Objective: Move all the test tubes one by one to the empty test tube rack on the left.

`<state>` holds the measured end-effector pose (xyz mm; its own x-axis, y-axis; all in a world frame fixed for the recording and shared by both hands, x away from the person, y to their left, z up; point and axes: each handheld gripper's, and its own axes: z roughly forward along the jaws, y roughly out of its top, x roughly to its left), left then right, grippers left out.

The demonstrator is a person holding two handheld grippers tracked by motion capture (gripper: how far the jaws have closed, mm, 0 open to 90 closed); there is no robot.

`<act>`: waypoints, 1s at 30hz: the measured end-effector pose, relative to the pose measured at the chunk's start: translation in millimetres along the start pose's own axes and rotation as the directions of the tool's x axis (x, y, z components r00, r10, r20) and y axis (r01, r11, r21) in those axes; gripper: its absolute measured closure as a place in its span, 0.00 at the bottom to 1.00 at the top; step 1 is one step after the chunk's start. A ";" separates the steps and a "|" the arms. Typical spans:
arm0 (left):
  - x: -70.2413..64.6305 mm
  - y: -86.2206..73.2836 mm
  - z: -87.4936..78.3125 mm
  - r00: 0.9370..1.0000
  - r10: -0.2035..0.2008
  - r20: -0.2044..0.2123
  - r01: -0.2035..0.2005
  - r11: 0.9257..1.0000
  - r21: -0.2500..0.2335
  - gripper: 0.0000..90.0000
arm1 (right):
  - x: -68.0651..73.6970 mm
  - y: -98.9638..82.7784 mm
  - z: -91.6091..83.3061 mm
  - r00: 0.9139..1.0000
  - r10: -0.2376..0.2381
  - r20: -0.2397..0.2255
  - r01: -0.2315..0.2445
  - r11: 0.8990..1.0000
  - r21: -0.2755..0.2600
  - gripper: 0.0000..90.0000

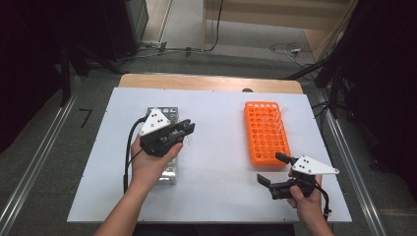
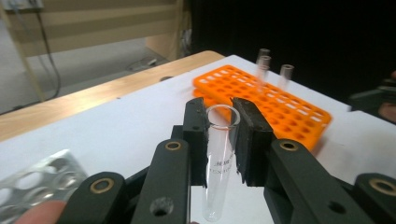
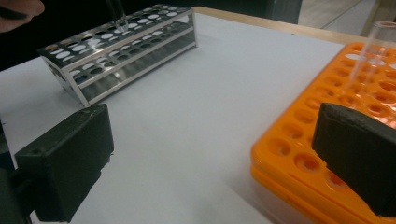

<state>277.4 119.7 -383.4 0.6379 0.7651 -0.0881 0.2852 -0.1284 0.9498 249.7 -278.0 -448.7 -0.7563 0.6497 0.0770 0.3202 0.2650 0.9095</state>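
The left gripper (image 1: 181,132) hangs over the metal rack (image 1: 164,114), hand angled up and right, fingers (image 2: 198,135) clamped on a glass tube (image 2: 219,163) held upright between them. The right gripper (image 1: 271,169) sits low, pointing left, fingers (image 3: 70,163) wide apart and bare, just before the orange rack (image 1: 265,132).

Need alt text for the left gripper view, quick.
The left gripper grips a clear glass test tube between its black jaws. Beyond it, on the white table, an orange rack holds three more tubes.

High overhead, gripper views close, sharing orange rack (image 1: 266,132)
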 end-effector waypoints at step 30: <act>91.3 15.4 41.3 0.971 -0.040 -0.234 0.034 0.999 -0.031 0.85 | -10.2 -12.2 -5.9 0.999 0.030 0.018 -0.030 1.000 0.004 0.00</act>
<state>369.6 161.6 -389.2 0.4407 0.8961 -0.0532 0.2842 -0.0831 0.9552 250.1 -292.0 -458.2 -0.7358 0.6703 0.0965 0.3449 0.2483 0.9052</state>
